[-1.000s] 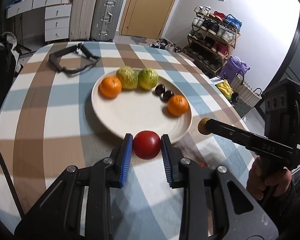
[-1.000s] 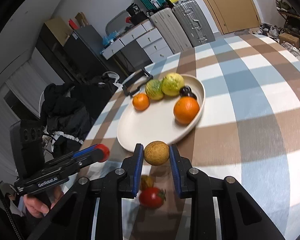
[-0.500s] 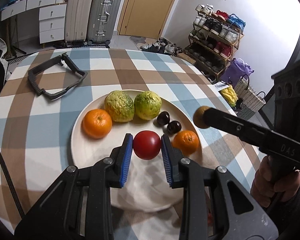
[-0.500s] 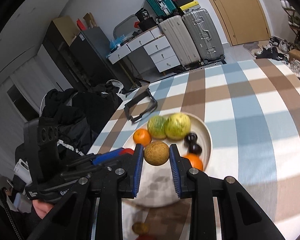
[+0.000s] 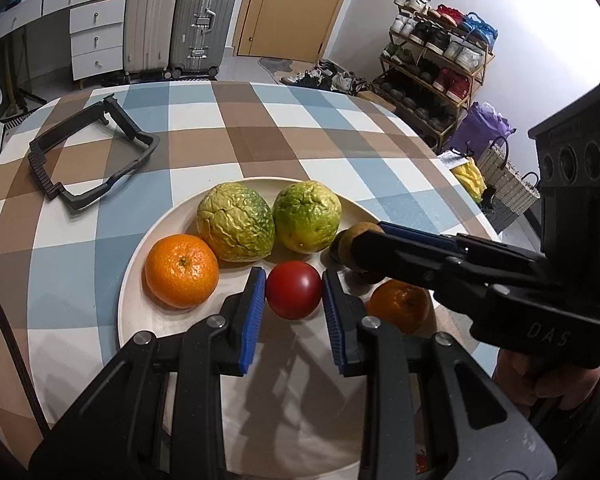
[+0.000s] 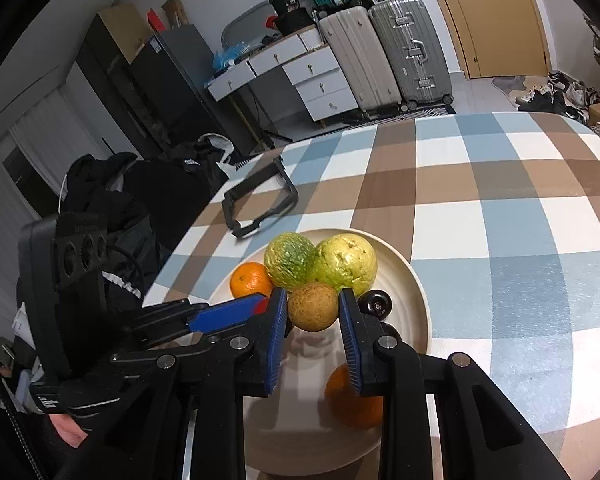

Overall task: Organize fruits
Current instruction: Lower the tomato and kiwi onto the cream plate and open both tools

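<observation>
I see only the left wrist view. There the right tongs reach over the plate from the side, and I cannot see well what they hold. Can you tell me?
Observer: In the right wrist view, the right tongs are shut on a round tan-brown rough-skinned fruit.
Operator: Is something on the plate behind these tongs? They cover it for me.
Observer: Yes. A small glossy black round fruit lies on the cream round plate, beside the right finger.
Operator: And what is past the table edge on my left?
Observer: A heap of black clothing sits there.
</observation>
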The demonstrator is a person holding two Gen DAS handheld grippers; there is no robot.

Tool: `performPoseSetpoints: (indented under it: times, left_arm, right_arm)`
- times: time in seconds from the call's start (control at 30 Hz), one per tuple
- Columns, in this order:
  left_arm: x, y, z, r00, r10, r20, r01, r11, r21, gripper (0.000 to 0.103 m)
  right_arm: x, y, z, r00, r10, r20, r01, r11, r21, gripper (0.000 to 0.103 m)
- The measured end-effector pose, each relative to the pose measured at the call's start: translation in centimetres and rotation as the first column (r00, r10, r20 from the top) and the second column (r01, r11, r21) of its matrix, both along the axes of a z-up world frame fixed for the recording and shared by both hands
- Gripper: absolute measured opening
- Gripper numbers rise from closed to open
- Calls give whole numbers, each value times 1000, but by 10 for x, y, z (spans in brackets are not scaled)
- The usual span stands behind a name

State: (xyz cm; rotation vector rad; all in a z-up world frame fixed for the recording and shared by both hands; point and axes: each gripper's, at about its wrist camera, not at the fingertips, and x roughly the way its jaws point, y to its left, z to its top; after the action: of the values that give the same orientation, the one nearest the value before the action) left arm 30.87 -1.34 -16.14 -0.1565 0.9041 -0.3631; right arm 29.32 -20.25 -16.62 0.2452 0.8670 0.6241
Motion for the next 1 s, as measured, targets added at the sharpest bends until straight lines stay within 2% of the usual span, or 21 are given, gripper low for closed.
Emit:
performPoseSetpoints:
  times: [0.6, 0.67, 0.73, 0.87, 0.93, 1.0]
  left_arm:
    - [6, 0, 1, 1000, -11, -12, 11, 1000, 2, 26]
    - [3, 0, 4, 1000, -11, -3, 11, 1000, 7, 26]
    - [0, -1, 6, 1000, -10, 2, 10, 1000, 18, 26]
    - [-8, -2, 11, 1000, 2, -7, -2, 1000, 29, 27]
    - [-16, -2, 15, 1000, 10, -4, -10, 999, 35, 28]
    - [-25, -3, 21, 1000, 12, 5, -12, 999, 44, 28]
  right_arm:
    - [4, 6, -6, 1000, -14, -4, 14, 998, -55, 28]
    - [3, 4, -3, 1000, -19, 1, 19, 999, -42, 31]
    - [0, 0, 1, 999, -30, 12, 30, 999, -25, 37]
    - [-11, -16, 16, 996, -74, 47, 74, 997, 6, 41]
    - [-19, -25, 24, 993, -97, 64, 96, 995, 17, 50]
    - [-30, -34, 31, 990, -113, 83, 111, 993, 26, 51]
